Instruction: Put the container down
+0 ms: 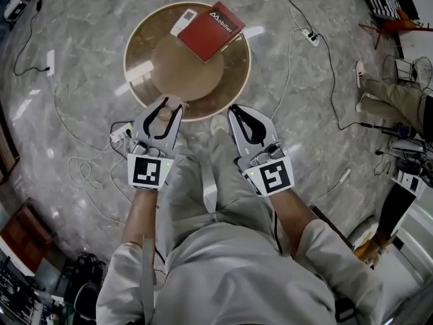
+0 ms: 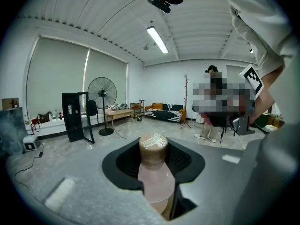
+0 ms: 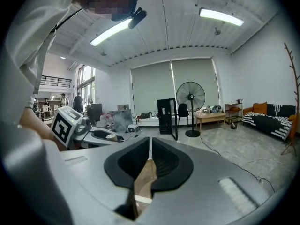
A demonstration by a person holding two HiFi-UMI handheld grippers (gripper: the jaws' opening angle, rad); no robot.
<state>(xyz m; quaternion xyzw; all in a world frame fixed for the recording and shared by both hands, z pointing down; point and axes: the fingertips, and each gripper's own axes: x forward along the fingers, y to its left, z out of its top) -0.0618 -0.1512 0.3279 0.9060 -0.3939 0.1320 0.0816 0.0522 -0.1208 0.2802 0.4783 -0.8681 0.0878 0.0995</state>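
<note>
At table (image 1: 139, 46) rim | left tool (image 1: 166, 104) grasping container (image 2: 154, 170), plain only in left gripper view | right tool (image 1: 235, 111) clenched

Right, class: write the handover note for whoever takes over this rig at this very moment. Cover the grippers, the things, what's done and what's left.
Left gripper: shut on the container, cap end pointing away from its camera.
Right gripper: jaws together, nothing between them.
Things: the container is at the near edge of the round table. A red book and a white device lie at the far side.
Done: container gripped.
Left: set it on the table, probably the bare near part, then open the jaws.
</note>
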